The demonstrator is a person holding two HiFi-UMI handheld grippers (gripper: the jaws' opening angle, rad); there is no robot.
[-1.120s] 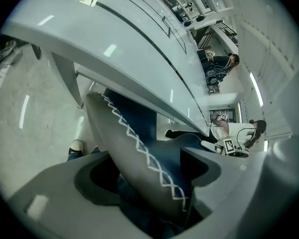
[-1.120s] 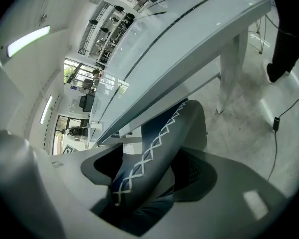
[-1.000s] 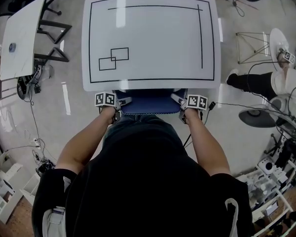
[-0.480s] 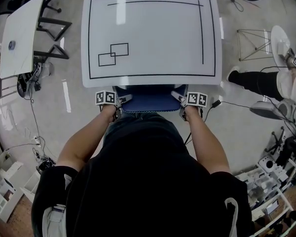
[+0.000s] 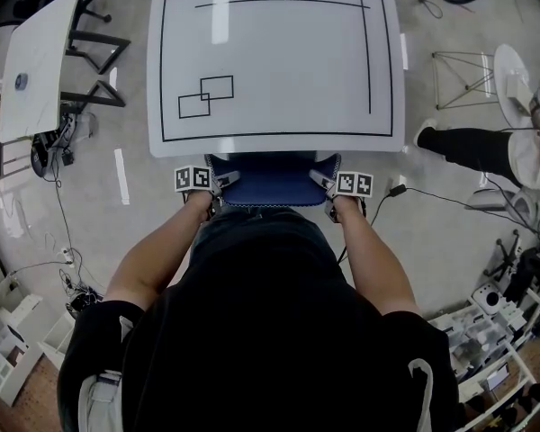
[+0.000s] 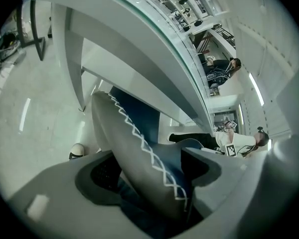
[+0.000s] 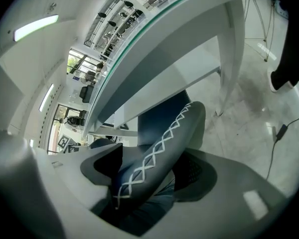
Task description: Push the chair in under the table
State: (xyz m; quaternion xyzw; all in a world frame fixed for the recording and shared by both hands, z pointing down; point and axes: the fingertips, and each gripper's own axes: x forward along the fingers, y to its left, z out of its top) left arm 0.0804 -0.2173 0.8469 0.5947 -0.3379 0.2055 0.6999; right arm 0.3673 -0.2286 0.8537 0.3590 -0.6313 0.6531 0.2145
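In the head view a blue chair (image 5: pixel 270 180) stands at the near edge of the white table (image 5: pixel 274 61), with its seat partly beneath the top. My left gripper (image 5: pixel 218 184) grips the left end of the chair's backrest and my right gripper (image 5: pixel 324 180) the right end. The left gripper view shows the grey, white-stitched backrest edge (image 6: pixel 139 153) filling the space between the jaws of the left gripper (image 6: pixel 149 176). The same edge (image 7: pixel 159 143) sits clamped in the right gripper (image 7: pixel 147 171) in the right gripper view. The chair's legs are hidden.
A second white table (image 5: pixel 36 61) and a black chair frame (image 5: pixel 94 52) stand at the left. A seated person's leg (image 5: pixel 468 147), a wire stool (image 5: pixel 463 84) and floor cables (image 5: pixel 450 196) lie at the right. Shelves (image 5: pixel 495 349) crowd the lower right.
Both grippers keep their hold on the backrest. The right gripper has edged slightly left and the table's near edge sits a little higher in view. The leg at the right has shifted.
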